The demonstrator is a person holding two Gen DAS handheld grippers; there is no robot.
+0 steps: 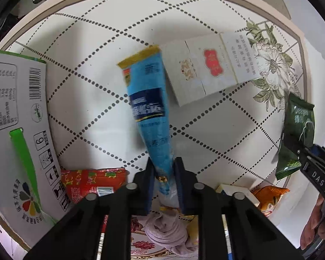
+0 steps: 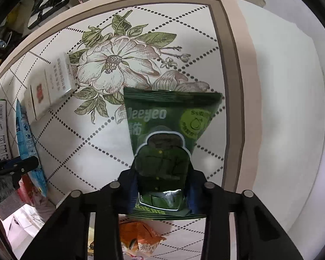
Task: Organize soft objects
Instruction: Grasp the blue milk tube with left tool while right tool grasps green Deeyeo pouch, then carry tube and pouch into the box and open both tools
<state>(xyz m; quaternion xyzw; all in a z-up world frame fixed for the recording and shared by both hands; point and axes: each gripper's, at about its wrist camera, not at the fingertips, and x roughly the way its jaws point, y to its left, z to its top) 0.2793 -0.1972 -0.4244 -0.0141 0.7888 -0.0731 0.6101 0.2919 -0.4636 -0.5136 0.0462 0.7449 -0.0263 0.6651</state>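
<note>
Your left tool [image 1: 163,181] is clamped on the blue packet [image 1: 148,106] near its lower end; your right tool [image 2: 162,186] is clamped on the green pouch [image 2: 170,134]. Both hang above the desk [image 1: 97,43]. Risk: these slick, limp packs may slide from such low grips.

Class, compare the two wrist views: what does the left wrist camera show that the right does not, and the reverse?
Left only: red snack packet, lilac cloth, and the left gripper clamping the blue pouch.
Right only: the tablecloth's whole printed flower, and the right gripper clamping the green Deeyeo packet.
Both: white booklet, barcoded carton, orange packet.
</note>
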